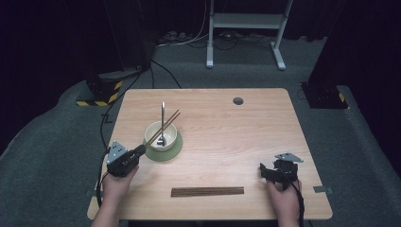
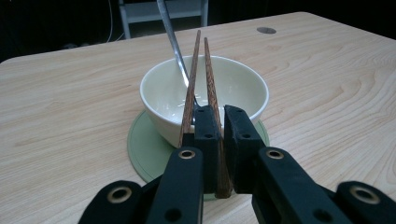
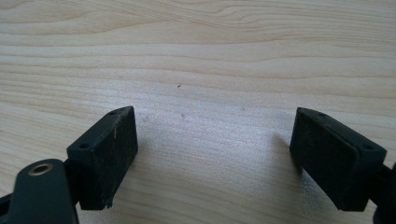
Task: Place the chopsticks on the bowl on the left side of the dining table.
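Left gripper, held at the near left of the wooden table: its jaws are clamped on a pair of brown wooden chopsticks, one stick pinched between the pads, the other lying against the outer face of the left pad. From the jaws the chopsticks run forward and upward, their far ends over the cream bowl. The bowl stands directly ahead of the jaws on a round green coaster, whose near edge reaches under the jaw tips. A metal spoon leans inside the bowl, its handle rising beyond the chopstick ends. Right gripper, at the near right: jaws spread wide over bare tabletop, nothing between them. To its left, along the near edge, lies a dark wooden strip, well apart from both grippers.
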Demonstrator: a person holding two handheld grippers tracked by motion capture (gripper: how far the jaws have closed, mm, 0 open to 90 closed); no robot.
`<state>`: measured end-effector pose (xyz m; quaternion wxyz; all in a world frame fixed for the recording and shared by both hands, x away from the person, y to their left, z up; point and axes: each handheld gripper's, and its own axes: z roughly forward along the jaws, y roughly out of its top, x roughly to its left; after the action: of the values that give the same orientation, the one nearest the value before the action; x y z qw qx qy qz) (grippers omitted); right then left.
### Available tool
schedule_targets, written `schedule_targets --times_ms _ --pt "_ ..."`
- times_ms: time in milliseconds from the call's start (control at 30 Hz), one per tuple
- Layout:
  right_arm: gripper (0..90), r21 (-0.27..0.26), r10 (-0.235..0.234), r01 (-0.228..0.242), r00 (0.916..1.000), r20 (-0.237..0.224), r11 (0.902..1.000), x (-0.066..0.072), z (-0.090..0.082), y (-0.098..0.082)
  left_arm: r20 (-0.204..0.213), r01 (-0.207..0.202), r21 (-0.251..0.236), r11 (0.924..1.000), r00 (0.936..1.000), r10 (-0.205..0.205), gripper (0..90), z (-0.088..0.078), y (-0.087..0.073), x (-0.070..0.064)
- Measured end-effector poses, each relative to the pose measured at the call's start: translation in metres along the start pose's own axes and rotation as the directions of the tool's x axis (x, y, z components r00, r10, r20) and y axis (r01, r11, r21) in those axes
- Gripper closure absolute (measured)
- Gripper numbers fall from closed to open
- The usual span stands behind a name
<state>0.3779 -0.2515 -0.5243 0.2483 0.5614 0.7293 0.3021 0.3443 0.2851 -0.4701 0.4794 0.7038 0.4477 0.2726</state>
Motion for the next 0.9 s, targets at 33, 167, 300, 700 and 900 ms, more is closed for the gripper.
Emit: schedule_targets --times_ms 33,167,300,700,900 --pt "14.9 0.000 0.000 0.000 1.0000 0.000 1.0000 0.000 0.000 0.000 0.000 -0.003 0.003 1.0000 1.0000 0.003 83.9 0.001 0.000 0.000" --pt "15.0 0.000 0.000 0.000 1.0000 0.000 1.0000 0.000 0.000 0.000 0.000 0.004 0.016 0.9999 1.0000 -0.004 83.8 0.006 -0.003 0.001" --pt "15.0 0.001 0.001 -0.001 1.0000 -0.001 1.0000 0.000 0.000 0.000 -0.001 0.003 0.026 0.9996 1.0000 -0.003 83.8 0.009 -0.005 0.001" --pt "15.0 0.000 0.000 0.000 1.0000 0.000 1.0000 0.000 0.000 0.000 -0.007 -0.015 0.049 0.9987 0.9998 0.016 83.3 0.014 -0.006 0.000" --pt "15.0 0.000 0.000 0.000 1.0000 0.001 1.0000 0.000 0.000 0.000 -0.008 -0.016 0.053 0.9984 0.9998 0.017 78.2 0.011 -0.004 -0.002"
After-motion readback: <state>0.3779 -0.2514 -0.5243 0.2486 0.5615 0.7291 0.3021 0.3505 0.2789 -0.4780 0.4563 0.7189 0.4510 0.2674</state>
